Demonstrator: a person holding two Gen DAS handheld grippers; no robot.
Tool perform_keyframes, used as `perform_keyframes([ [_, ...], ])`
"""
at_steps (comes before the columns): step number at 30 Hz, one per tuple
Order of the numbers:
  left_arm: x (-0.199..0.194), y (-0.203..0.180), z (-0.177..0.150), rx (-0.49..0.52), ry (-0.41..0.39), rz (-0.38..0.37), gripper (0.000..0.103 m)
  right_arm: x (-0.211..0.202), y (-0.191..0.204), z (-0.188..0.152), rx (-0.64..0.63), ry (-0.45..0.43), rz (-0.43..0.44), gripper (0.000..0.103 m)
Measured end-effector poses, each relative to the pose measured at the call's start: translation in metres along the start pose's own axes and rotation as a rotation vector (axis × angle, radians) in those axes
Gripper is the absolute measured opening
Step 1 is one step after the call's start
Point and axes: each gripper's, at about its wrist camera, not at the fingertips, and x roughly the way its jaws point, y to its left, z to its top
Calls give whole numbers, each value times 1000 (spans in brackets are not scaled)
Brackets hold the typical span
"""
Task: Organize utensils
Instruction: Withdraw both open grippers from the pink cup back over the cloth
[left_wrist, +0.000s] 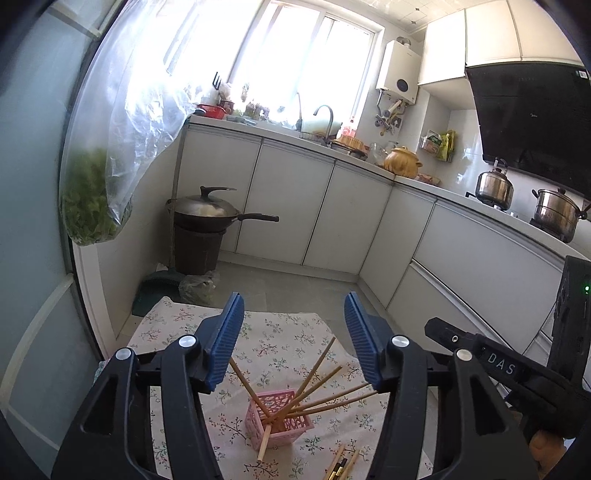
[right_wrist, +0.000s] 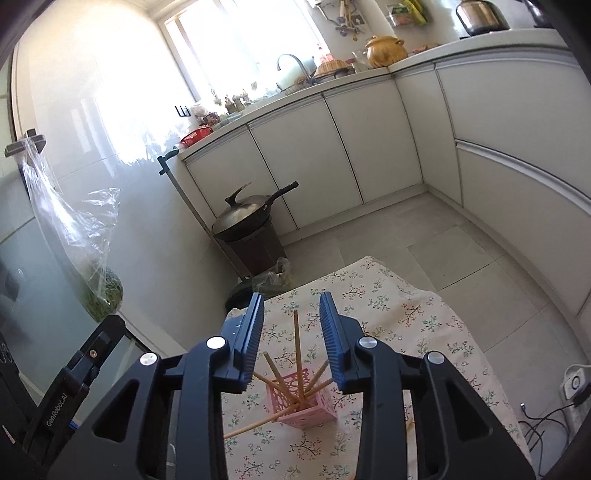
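Observation:
A pink openwork basket (left_wrist: 279, 421) (right_wrist: 306, 406) stands on a floral tablecloth (left_wrist: 280, 332) (right_wrist: 406, 314). Several wooden chopsticks (left_wrist: 321, 373) (right_wrist: 296, 343) fan out of it, and one pokes out low through its side (right_wrist: 247, 426). More loose chopsticks (left_wrist: 343, 461) lie on the cloth near the front edge. My left gripper (left_wrist: 294, 301) hovers above and short of the basket, open, with nothing between its pads. My right gripper (right_wrist: 291, 301) is open too. An upright chopstick shows in its gap but lies beyond the pads, untouched.
A lidded wok (left_wrist: 207, 214) (right_wrist: 247, 214) sits on a dark bin by the wall. A plastic bag of greens (left_wrist: 92, 199) hangs at the left. White cabinets (left_wrist: 332, 206) line the back and right. A power strip (right_wrist: 572, 384) lies on the floor.

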Motion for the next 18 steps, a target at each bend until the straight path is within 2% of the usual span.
perform_keyframes([
  [4, -5, -15, -5, 49, -15, 21, 66, -5, 3, -10, -40, 5, -31, 37],
  [8, -8, -21, -10, 82, -12, 38, 71, -10, 3, -18, -67, 5, -58, 39],
  [11, -9, -23, -13, 89, -3, 45, 73, -18, 2, -22, -77, -7, -75, 53],
  [18, -20, -30, -16, 111, -18, 48, 82, -34, -4, -25, -82, -53, -124, 65],
])
